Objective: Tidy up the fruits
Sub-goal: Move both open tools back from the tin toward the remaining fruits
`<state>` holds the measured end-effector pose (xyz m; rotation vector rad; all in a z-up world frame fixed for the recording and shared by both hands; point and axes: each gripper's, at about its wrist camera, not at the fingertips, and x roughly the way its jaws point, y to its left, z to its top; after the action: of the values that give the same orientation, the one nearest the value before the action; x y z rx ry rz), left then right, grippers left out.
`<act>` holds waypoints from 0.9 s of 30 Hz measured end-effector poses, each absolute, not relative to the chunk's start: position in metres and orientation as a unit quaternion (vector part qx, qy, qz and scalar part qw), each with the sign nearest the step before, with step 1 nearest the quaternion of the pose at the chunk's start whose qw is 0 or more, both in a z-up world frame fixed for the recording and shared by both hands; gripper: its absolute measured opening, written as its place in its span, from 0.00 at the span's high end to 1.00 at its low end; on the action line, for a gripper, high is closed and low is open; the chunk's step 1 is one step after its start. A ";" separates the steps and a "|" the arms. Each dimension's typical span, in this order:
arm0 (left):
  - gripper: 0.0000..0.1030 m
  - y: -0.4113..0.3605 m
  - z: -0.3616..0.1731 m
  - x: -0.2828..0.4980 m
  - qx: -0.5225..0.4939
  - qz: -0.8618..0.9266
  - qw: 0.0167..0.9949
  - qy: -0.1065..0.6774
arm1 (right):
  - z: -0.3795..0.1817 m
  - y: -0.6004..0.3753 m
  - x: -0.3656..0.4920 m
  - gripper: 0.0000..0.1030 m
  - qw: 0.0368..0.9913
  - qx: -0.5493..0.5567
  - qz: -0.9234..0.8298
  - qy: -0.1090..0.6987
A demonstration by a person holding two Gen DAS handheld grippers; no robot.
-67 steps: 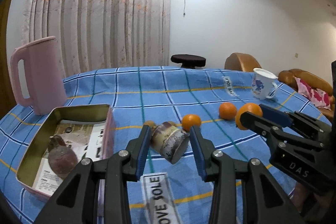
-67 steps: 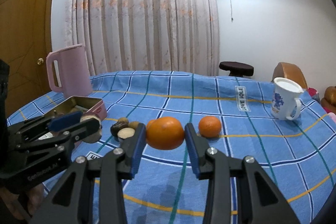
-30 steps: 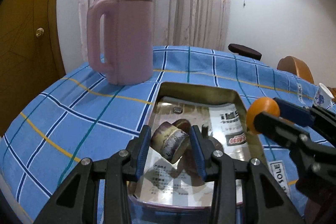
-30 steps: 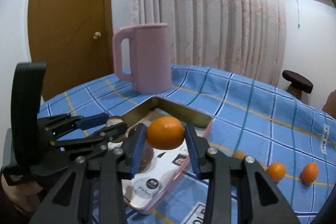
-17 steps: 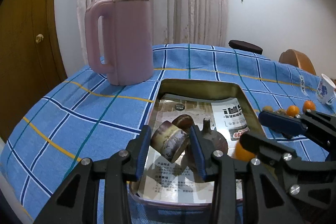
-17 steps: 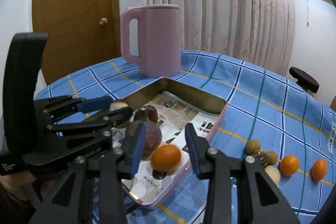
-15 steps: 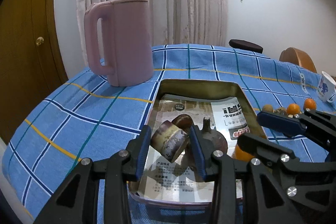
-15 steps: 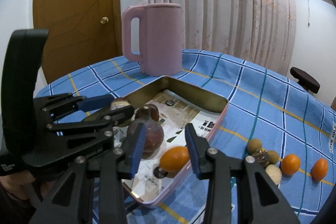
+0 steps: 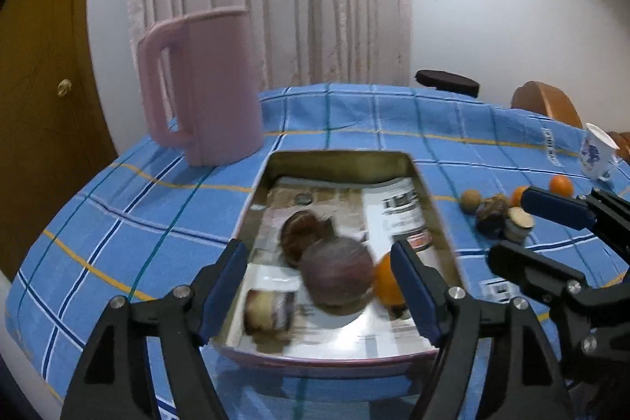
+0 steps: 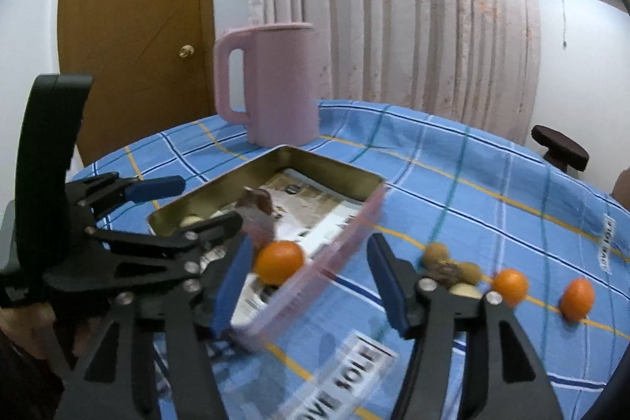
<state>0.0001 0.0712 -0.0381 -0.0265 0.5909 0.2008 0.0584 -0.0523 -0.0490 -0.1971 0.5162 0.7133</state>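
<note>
Left wrist view
Left gripper (image 9: 321, 286): jaws wide, just opened further, holding nothing; they frame fruit lying in the tin.
Tin tray (image 9: 338, 156): on the blue checked tablecloth (image 9: 118, 223), just in front of the pink jug (image 9: 204, 85).
In the tin: cut brown fruit (image 9: 269, 309), large purple fruit (image 9: 336, 270), orange (image 9: 386, 280) beside it.

Right wrist view
Right gripper (image 10: 307, 286): jaws parted, just opening, empty; the orange (image 10: 279, 261) rests in the tin (image 10: 346, 229).
Loose fruit: two small oranges (image 10: 510, 287) on the cloth.
</note>
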 end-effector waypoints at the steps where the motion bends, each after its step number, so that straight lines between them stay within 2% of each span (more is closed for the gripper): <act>1: 0.26 0.066 -0.035 0.001 -0.010 0.094 0.953 0.288 | -0.048 -0.063 0.057 0.37 0.903 -0.097 0.335 0.249; 13: 0.26 -0.006 -0.020 0.036 0.022 0.028 0.958 0.285 | -0.047 -0.173 0.080 0.34 0.943 -0.050 0.201 0.261; 18: 0.26 -0.029 -0.029 0.055 0.050 0.020 0.958 0.283 | -0.053 -0.176 0.093 0.34 0.939 -0.039 0.196 0.280; 27: 0.26 0.008 -0.039 0.070 0.051 0.066 0.953 0.291 | -0.065 -0.149 0.105 0.34 0.923 -0.056 0.223 0.307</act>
<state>0.0696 0.0084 -0.0394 0.1029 0.5905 0.1335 0.1047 -0.1486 -0.0650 -0.1142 0.6311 0.4584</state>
